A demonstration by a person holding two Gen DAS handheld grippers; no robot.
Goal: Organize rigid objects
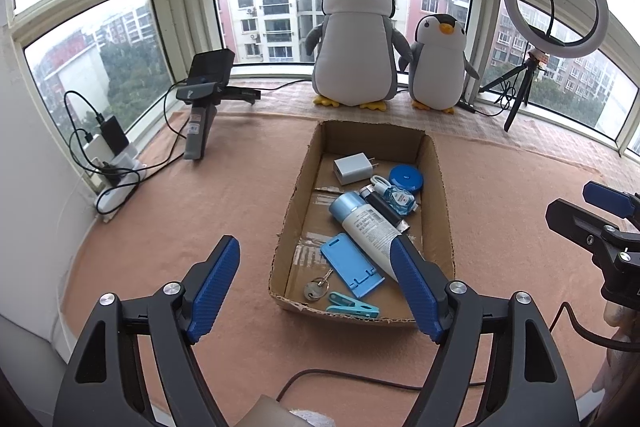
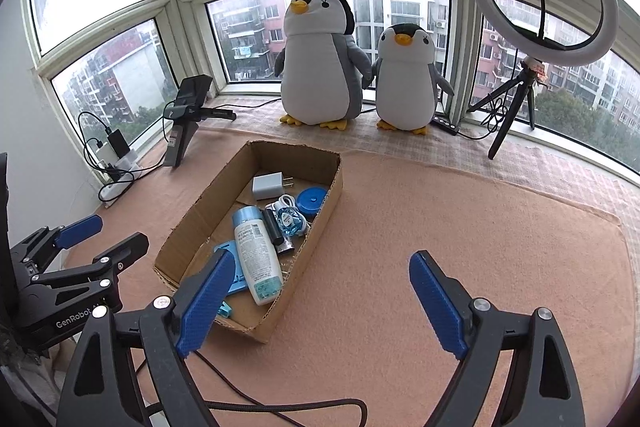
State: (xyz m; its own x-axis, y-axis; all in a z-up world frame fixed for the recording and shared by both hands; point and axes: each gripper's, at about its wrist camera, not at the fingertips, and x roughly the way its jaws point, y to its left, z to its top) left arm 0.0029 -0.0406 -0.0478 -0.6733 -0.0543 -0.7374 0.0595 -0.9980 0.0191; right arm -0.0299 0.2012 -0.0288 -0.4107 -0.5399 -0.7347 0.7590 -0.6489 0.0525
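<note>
A shallow cardboard box (image 1: 442, 187) (image 2: 320, 227) lies on the pink mat. Inside it are a white charger plug (image 1: 354, 167) (image 2: 269, 186), a round blue tape measure (image 1: 406, 177) (image 2: 313, 200), a white-and-blue tube (image 1: 366, 227) (image 2: 256, 259), a black stick (image 1: 382, 207), a small clear bottle (image 1: 402, 199), a blue phone stand (image 1: 350, 263), a key (image 1: 314, 289) and a teal clip (image 1: 352, 305). My left gripper (image 1: 316, 267) hovers open above the box's near left part, holding nothing. My right gripper (image 2: 322, 281) is open above the box's right wall and the mat, also holding nothing.
Two plush penguins (image 1: 358, 39) (image 1: 438, 67) stand on the window ledge behind the box. A ring light on a tripod (image 1: 554, 3) is at the back right. A handheld device on a stand (image 1: 204, 95) and a power strip with chargers (image 1: 114, 163) sit at the left.
</note>
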